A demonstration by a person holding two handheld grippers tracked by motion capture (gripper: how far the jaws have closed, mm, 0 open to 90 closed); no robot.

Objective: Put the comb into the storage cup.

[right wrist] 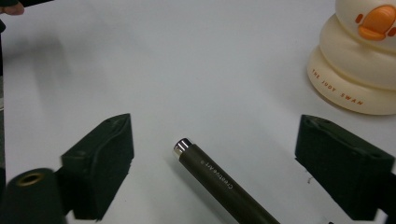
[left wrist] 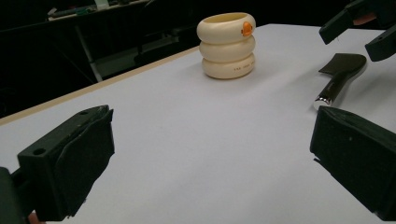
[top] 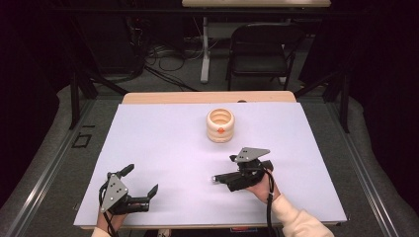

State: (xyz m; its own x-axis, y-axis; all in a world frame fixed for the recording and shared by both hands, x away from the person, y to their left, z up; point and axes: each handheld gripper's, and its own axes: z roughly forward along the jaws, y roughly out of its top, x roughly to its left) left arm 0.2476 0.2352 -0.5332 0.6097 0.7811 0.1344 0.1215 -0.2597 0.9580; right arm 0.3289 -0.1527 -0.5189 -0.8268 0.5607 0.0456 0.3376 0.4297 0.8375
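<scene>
A: What sits nearest the person?

B: The left gripper [top: 140, 185], low at the near left of the white tabletop [top: 163, 143]. Its two black jaws stand wide apart with bare table between them, holding nothing.

A: And the other hand?

B: The right gripper [top: 221, 173] is at the near right, over a dark brown brush with a slim handle and a silver end cap [right wrist: 219, 181]. The brush lies flat on the table. In the right gripper view its handle runs up between the two jaws, and each pad stands clear of it on either side, so the jaws are open and not pressing on it.

A: Which way does the brush lie?

B: From the left gripper view, the silver cap points toward the left gripper and the broad dark head lies under the right gripper.

A: Farther out?

B: A cream ribbed plastic cup of three stacked rings with an orange duck bill [top: 220, 125] stands upright past the middle of the table, well apart from the brush. Beyond the far edge stands a black folding chair [top: 262, 49].
</scene>
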